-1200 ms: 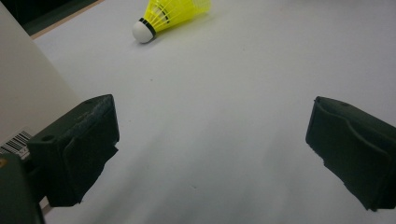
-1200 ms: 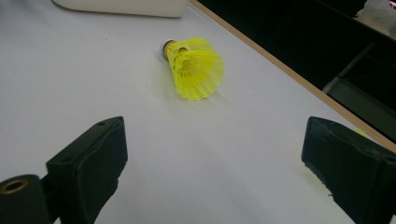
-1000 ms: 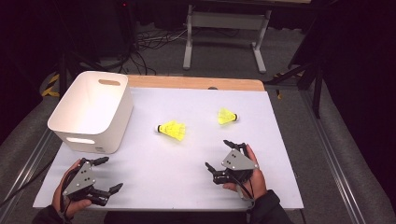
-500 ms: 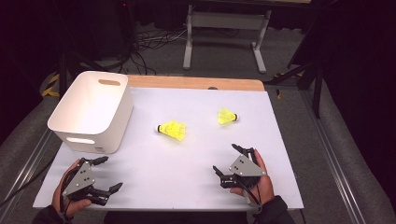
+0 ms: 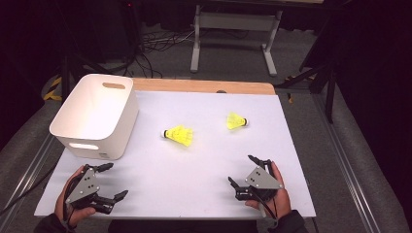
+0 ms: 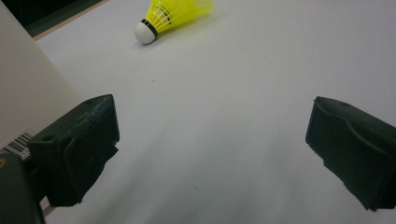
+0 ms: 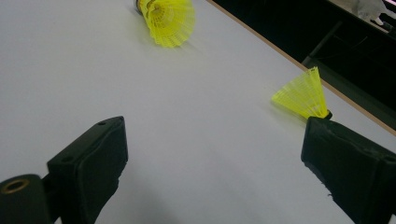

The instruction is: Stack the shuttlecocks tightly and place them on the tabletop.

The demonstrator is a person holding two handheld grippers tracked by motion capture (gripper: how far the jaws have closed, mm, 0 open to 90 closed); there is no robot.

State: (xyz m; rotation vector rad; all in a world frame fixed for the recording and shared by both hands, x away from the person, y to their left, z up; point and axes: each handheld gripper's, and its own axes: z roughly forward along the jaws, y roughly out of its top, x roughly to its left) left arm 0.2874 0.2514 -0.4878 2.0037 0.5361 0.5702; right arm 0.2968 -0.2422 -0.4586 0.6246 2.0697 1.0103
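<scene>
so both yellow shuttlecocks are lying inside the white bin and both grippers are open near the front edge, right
Not quite. The two yellow shuttlecocks lie on the white table, outside the white bin, as the high view shows. The rest holds: the left gripper and right gripper are both open near the front edge.

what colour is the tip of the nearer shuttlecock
White with a black band, on the shuttlecock; clearest in the left gripper view.

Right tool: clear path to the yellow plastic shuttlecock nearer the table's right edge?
Probably yes. The right tool is open and empty, and bare white tabletop lies between it and the yellow plastic shuttlecock; nothing stands in the way.
</scene>
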